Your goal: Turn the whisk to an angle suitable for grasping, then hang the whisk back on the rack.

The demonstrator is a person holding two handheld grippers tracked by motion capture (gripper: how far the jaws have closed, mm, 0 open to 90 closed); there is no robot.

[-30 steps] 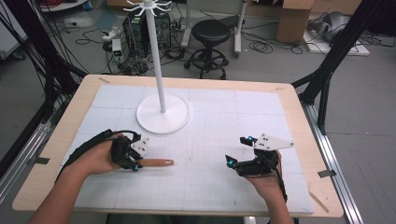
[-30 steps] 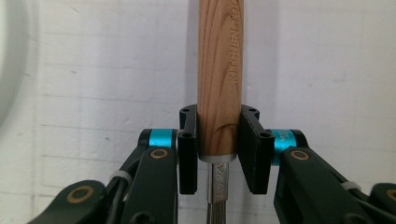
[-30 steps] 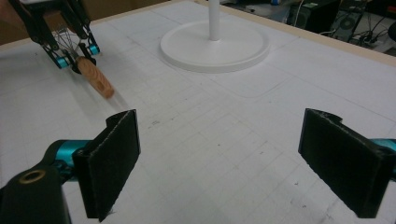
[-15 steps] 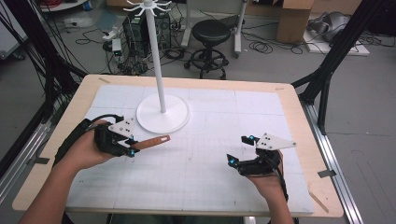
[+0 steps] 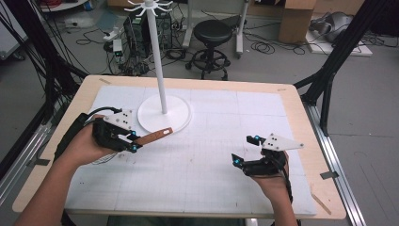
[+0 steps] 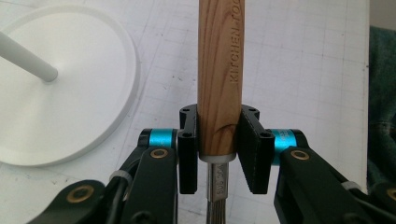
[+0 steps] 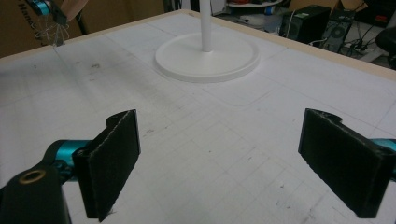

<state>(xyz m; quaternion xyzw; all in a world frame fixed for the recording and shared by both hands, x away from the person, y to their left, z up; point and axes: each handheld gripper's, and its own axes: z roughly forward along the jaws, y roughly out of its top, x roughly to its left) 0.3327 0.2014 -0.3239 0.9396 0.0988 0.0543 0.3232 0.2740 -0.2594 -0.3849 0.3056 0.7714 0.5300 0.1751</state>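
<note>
Gripping wooden handle tight in left tool, frame left; right tool wide, empty; keep level near stand base.

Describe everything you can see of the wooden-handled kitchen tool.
The kitchen tool has a rounded, grained wooden handle stamped "KITCHEN TOO…", a metal ferrule and thin wires below, probably a whisk. The left gripper clamps it near the ferrule. In the high view it is lifted, handle end pointing toward the white stand's base.
</note>
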